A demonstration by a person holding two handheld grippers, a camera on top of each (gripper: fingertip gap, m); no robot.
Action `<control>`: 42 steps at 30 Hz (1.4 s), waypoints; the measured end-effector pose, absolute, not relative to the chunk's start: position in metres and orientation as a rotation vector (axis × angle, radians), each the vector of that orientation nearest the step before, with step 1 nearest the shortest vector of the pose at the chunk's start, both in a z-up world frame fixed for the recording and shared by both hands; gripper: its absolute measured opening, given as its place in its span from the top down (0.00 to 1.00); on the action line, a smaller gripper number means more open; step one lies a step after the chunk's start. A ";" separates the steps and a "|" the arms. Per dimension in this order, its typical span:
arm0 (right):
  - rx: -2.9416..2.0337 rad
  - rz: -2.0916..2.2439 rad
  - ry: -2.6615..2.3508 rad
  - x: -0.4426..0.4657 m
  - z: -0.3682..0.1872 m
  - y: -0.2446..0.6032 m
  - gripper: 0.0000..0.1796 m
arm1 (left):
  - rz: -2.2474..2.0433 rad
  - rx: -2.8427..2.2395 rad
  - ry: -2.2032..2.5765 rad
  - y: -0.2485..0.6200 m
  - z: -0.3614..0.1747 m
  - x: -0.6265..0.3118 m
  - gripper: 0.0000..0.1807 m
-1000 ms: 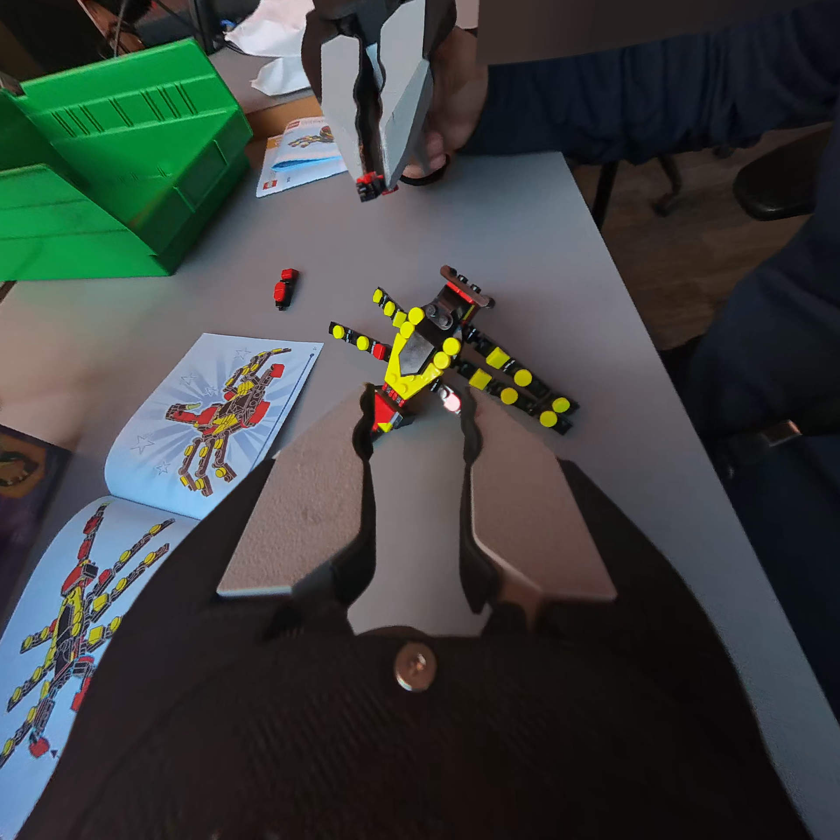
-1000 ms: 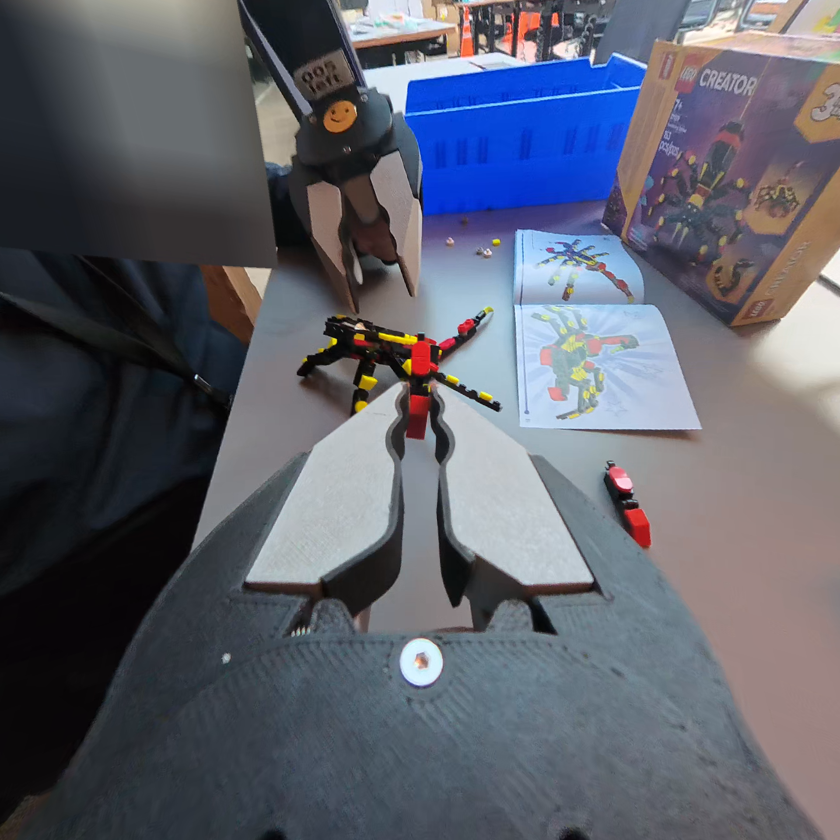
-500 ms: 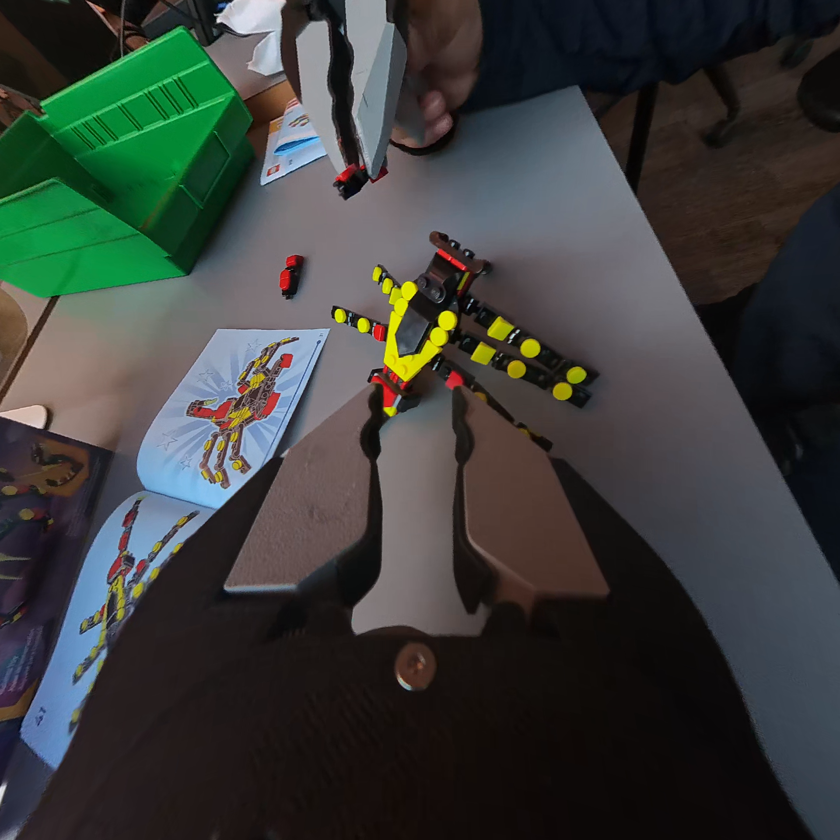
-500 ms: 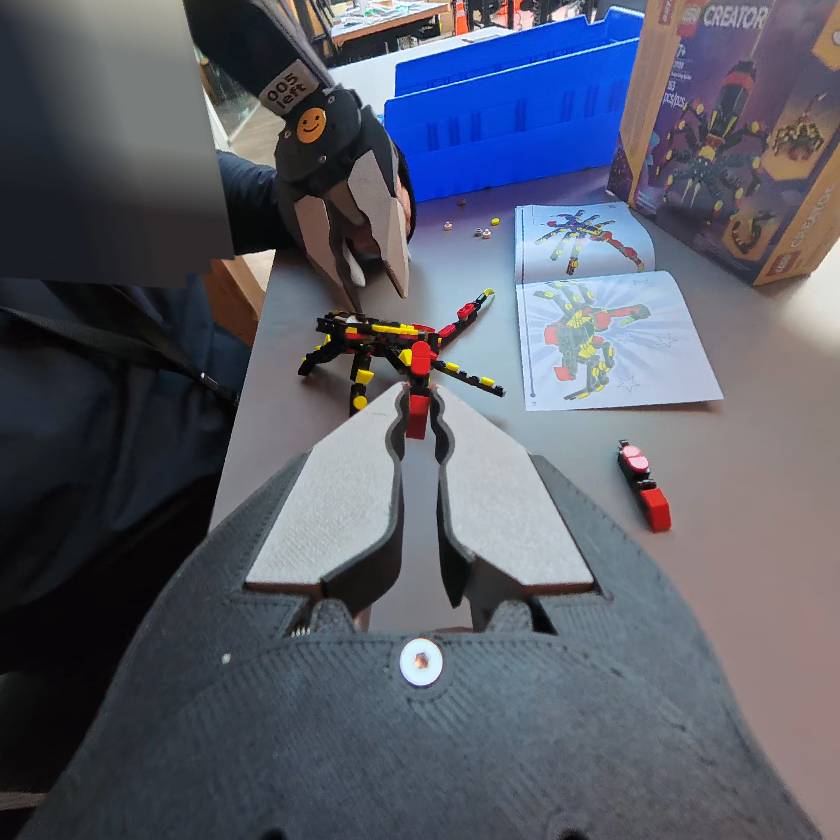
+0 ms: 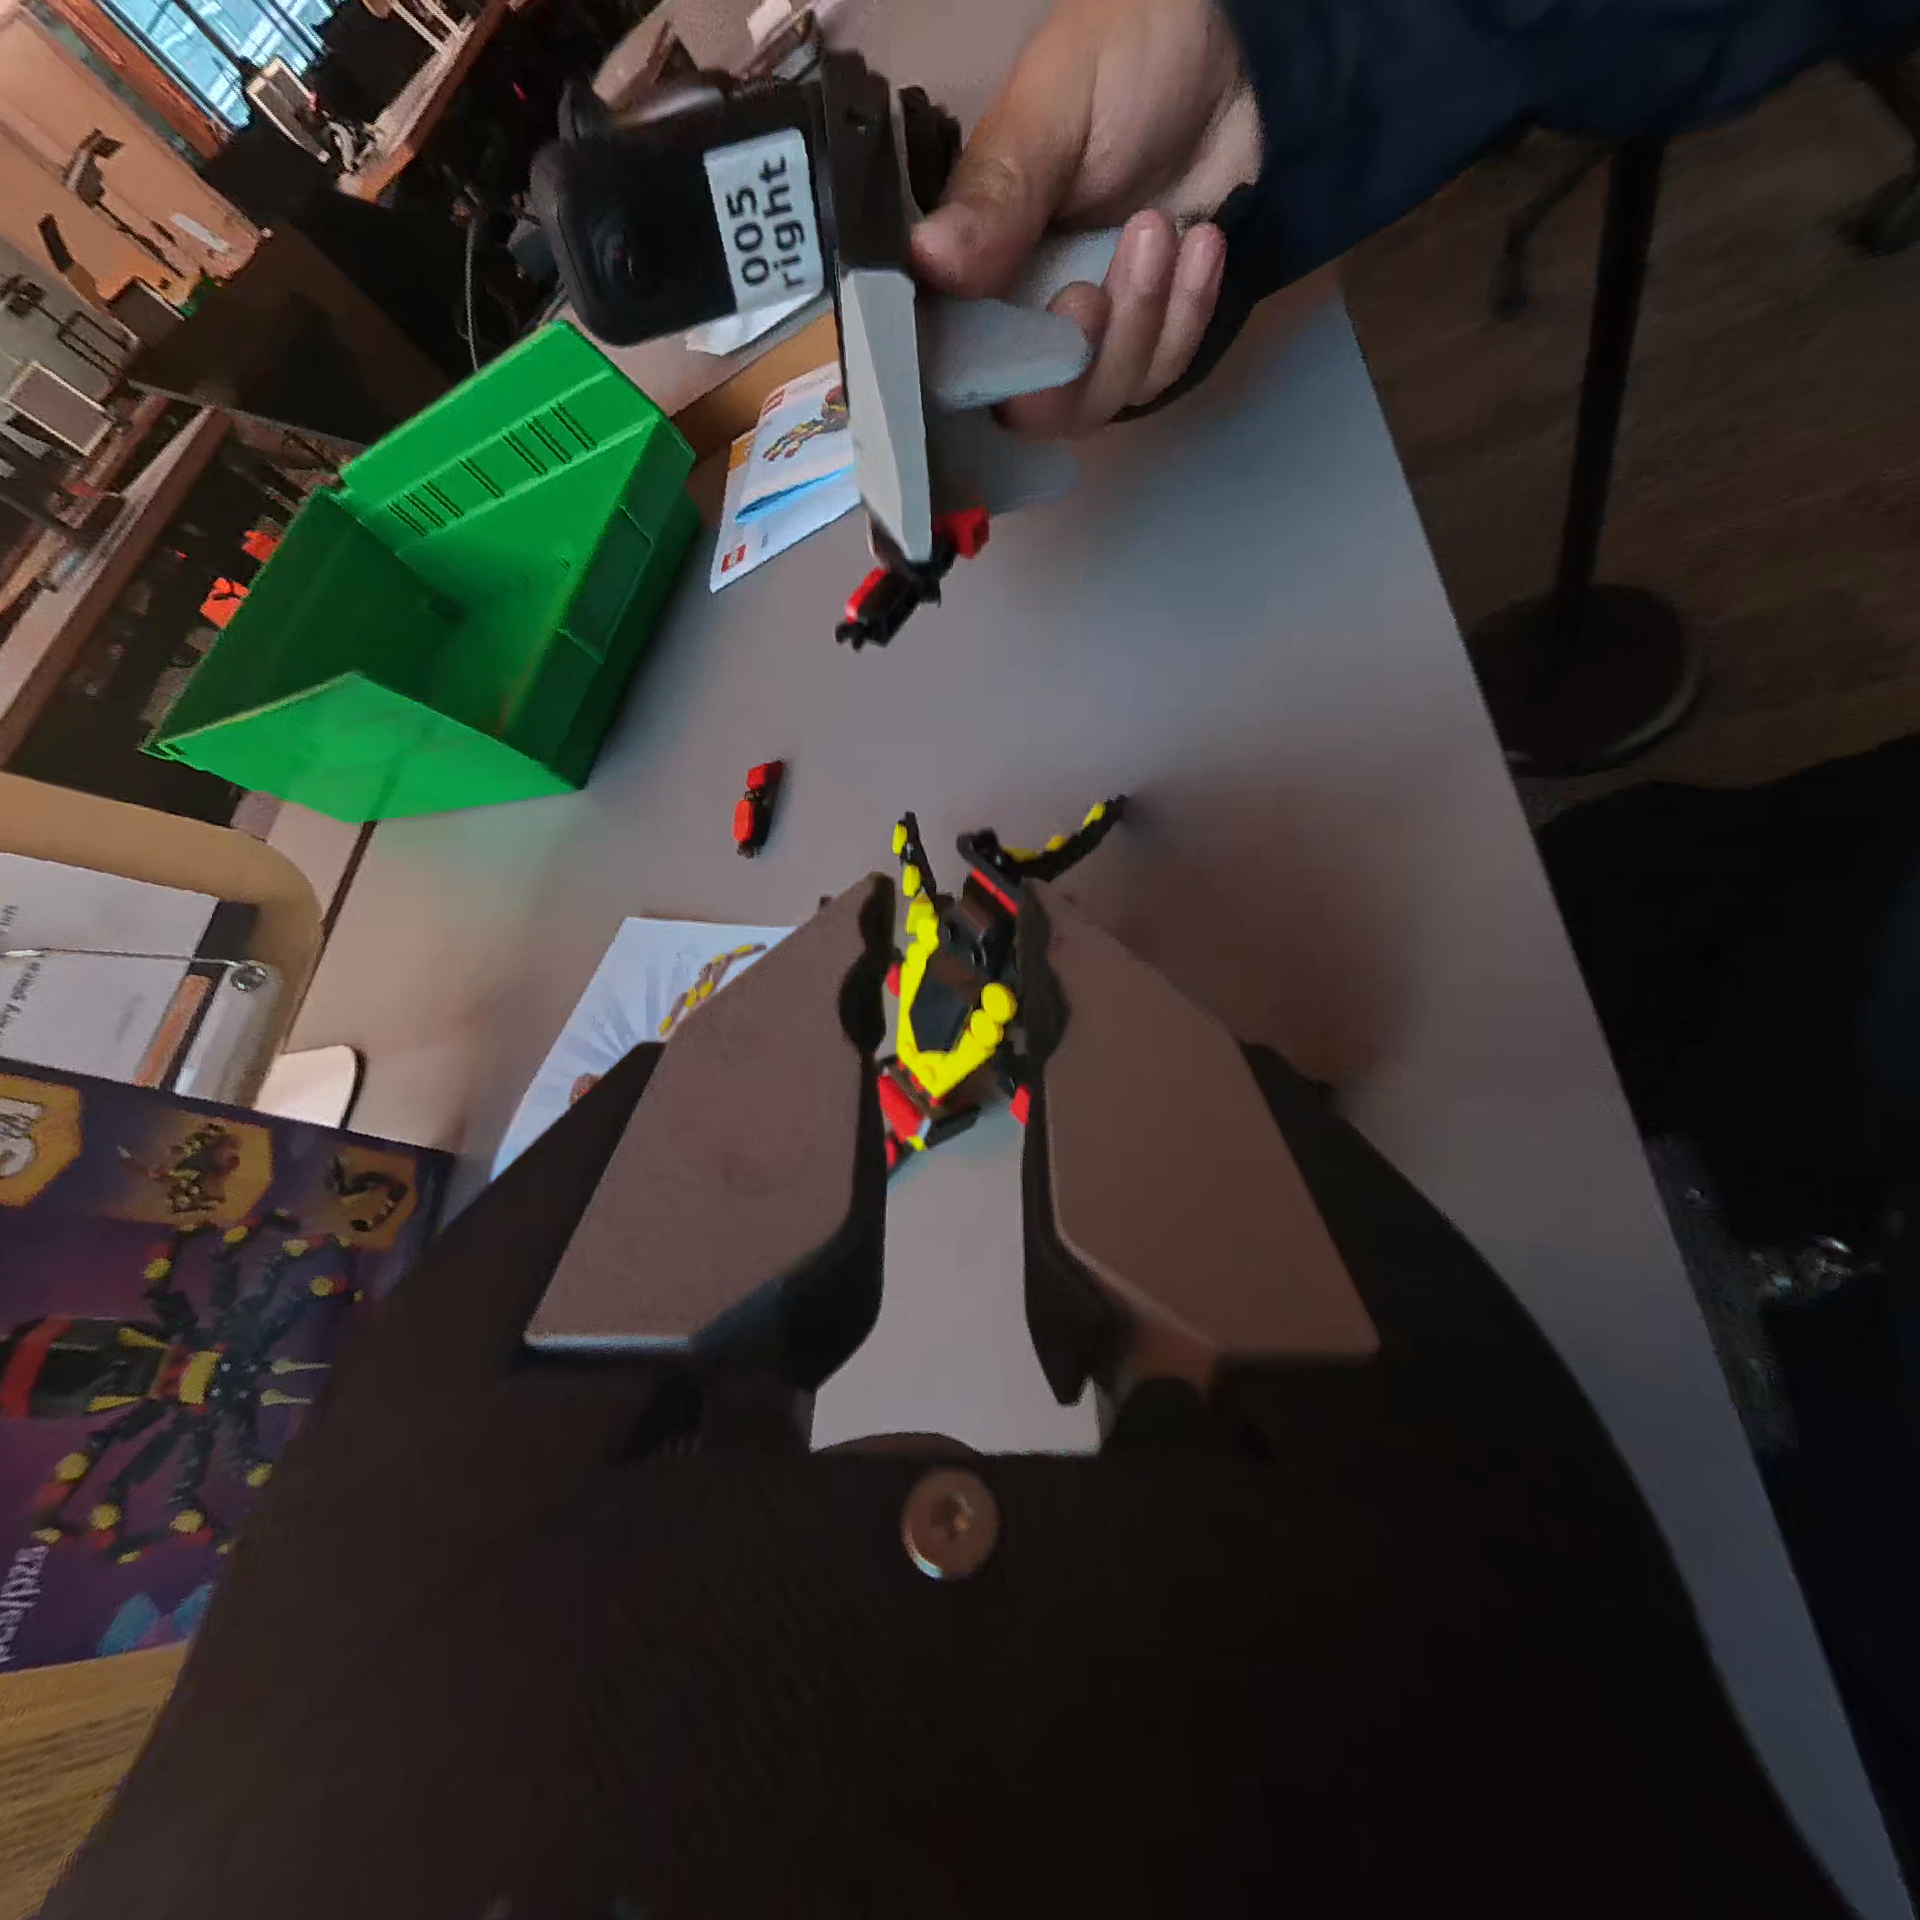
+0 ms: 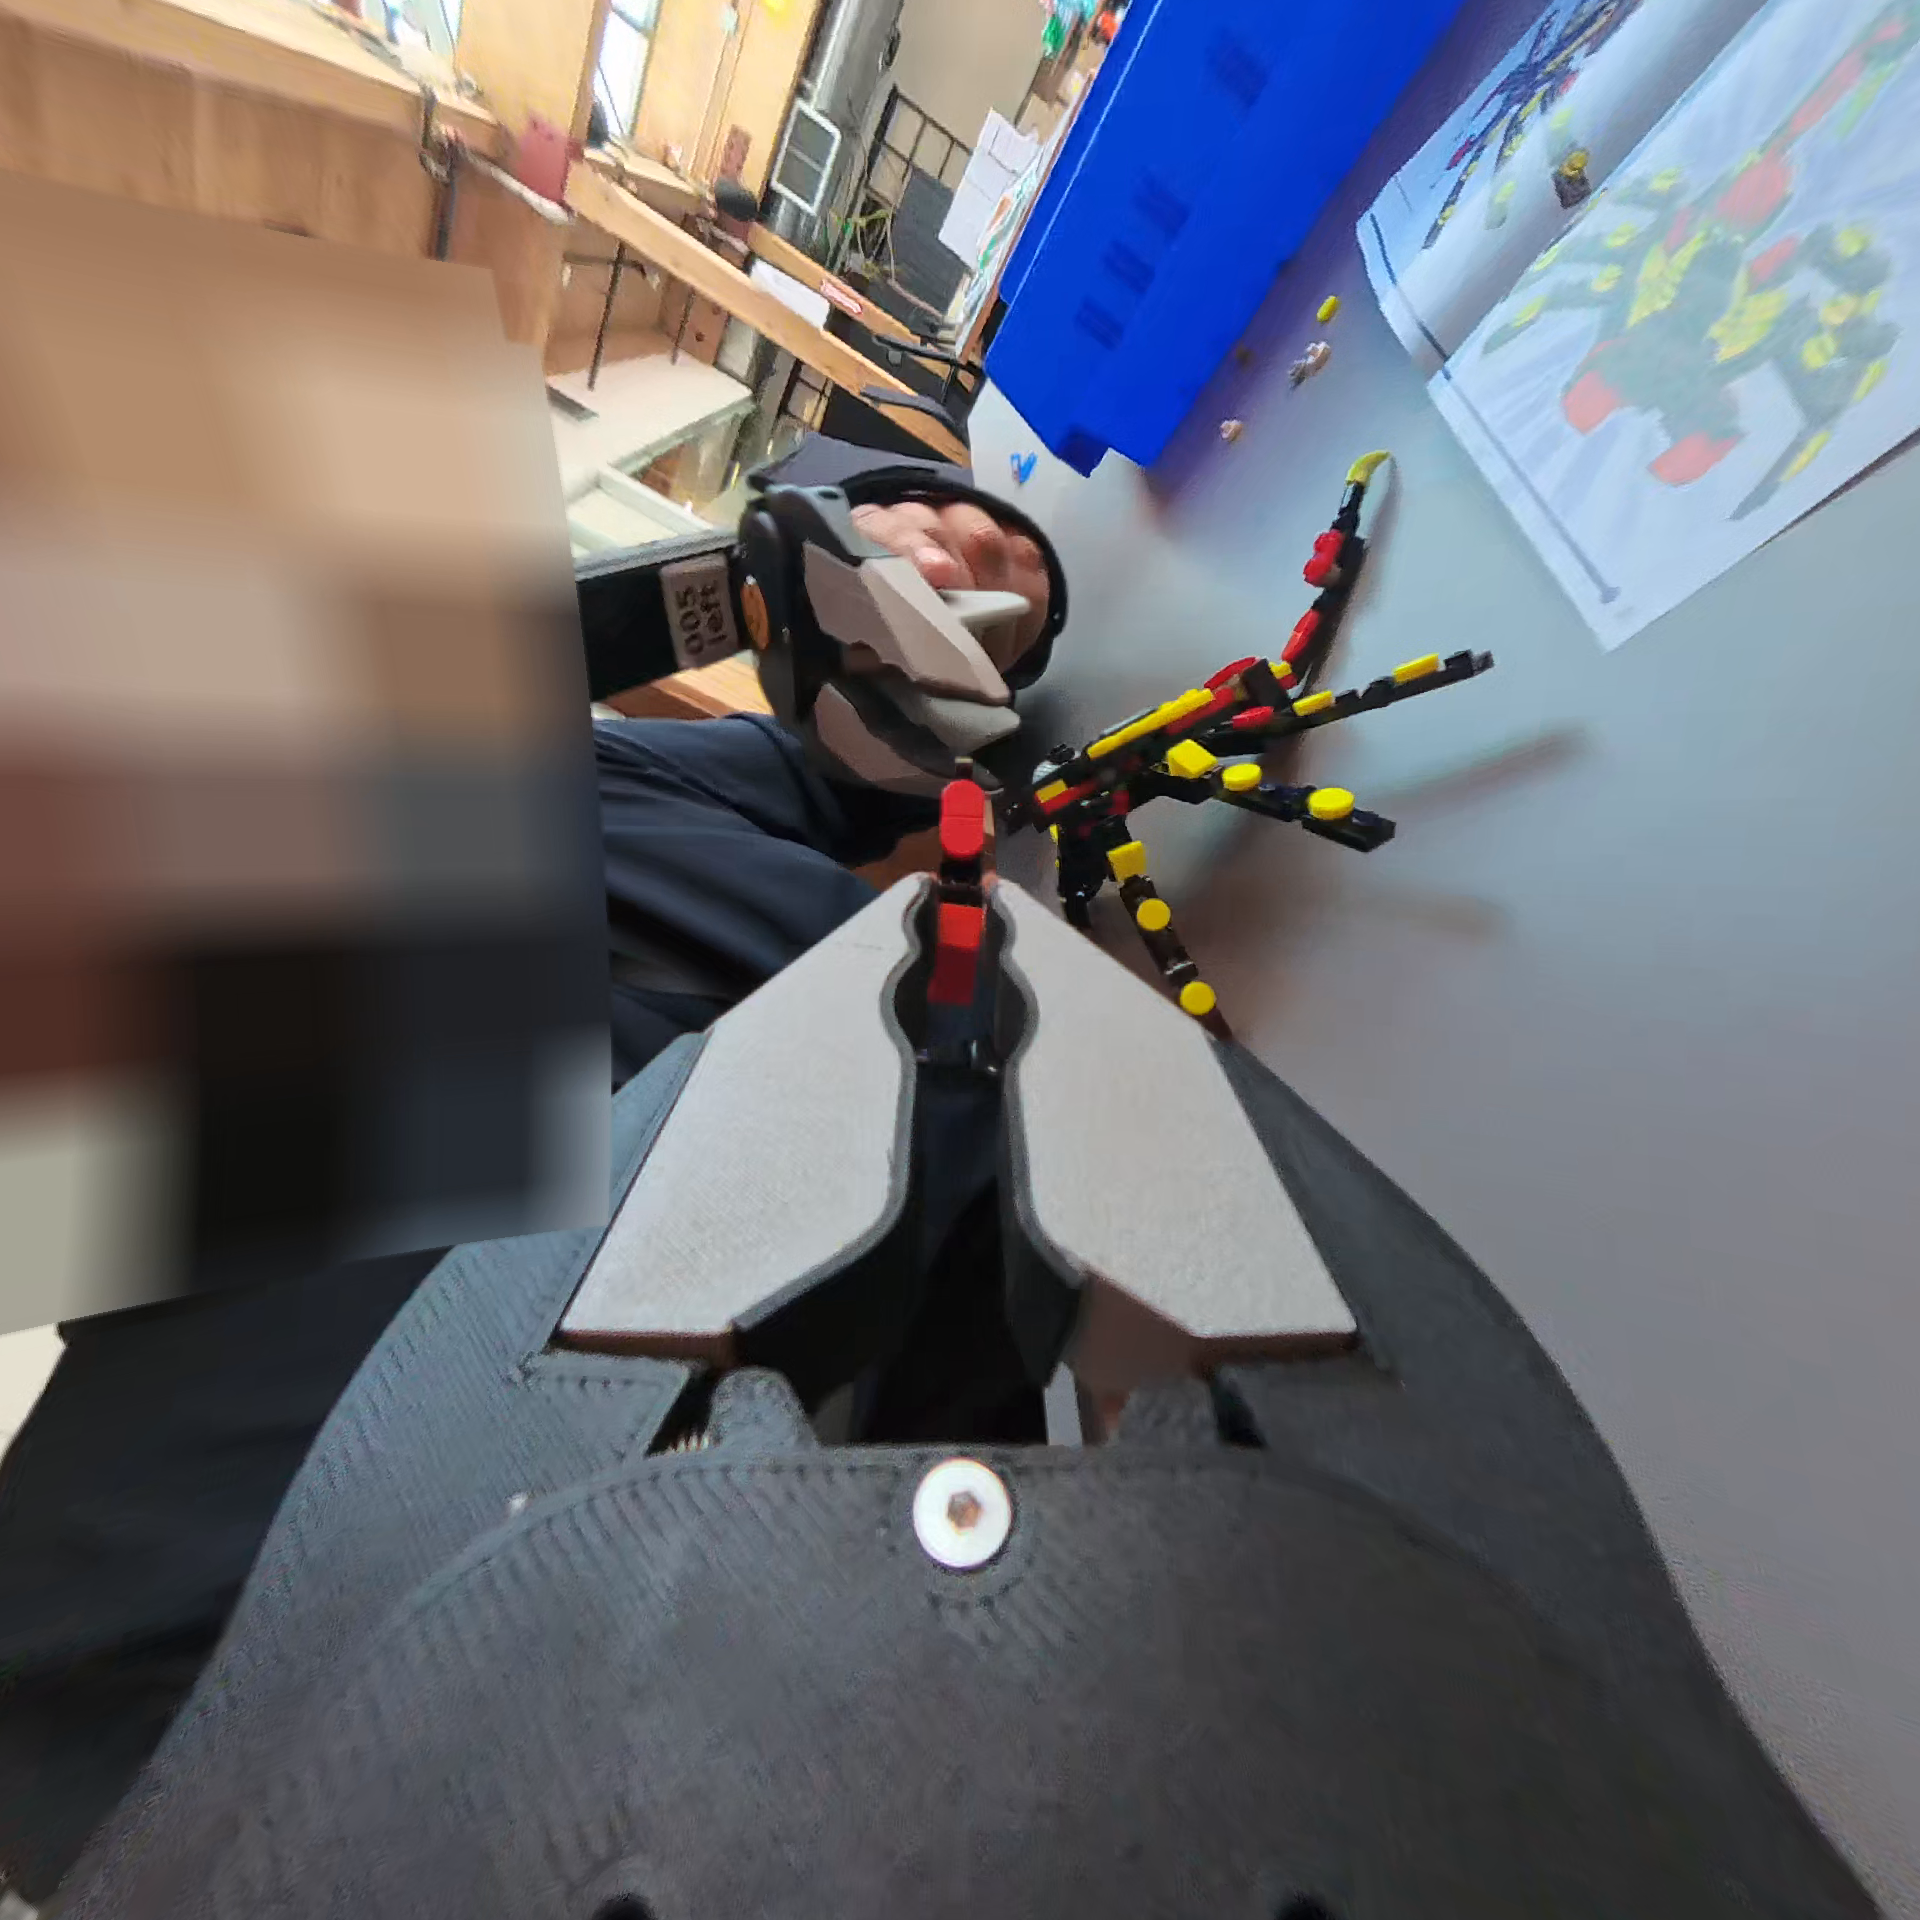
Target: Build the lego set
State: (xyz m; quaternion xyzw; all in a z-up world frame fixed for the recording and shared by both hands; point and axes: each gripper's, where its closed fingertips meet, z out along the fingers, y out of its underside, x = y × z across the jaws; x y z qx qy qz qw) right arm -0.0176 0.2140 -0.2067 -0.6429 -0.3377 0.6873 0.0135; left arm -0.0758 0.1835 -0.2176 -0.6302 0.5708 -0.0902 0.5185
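Grey fingers of the left tool (image 5: 951,914) stand on either side of the yellow, black and red spider model (image 5: 951,1013), closed on its body; whether the model rests on the pale worktop (image 5: 1247,727) I cannot tell. Beside it lies an open instruction booklet (image 5: 623,997), with the purple box (image 5: 177,1330) at the near left. A small red and black piece (image 5: 756,805) lies loose farther on. Beyond, the right tool (image 6: 951,894), held in a hand (image 5: 1091,177), is clenched on a red and black leg piece (image 6: 956,914) in the air. A green bin (image 5: 436,613) stands at the far left and a blue bin (image 6: 1195,239) beyond the model.
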 end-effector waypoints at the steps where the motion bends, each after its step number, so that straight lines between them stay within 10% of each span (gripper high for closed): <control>1: -2.022 2.140 -1.034 -0.017 -0.207 0.213 0.97 | -0.204 -1.510 1.377 0.183 -0.214 -0.069 0.88; 19: -1.974 2.100 -1.107 -0.017 -0.192 0.173 0.97 | -0.369 -1.495 1.413 0.181 -0.200 -0.012 0.95; 22: -1.805 1.812 -1.212 -0.015 -0.184 0.181 0.86 | -0.379 -1.488 1.375 0.185 -0.196 -0.014 0.95; 42: -1.365 0.397 -1.280 -0.020 -0.177 0.201 0.96 | -0.618 -1.621 1.145 0.197 -0.187 -0.021 0.96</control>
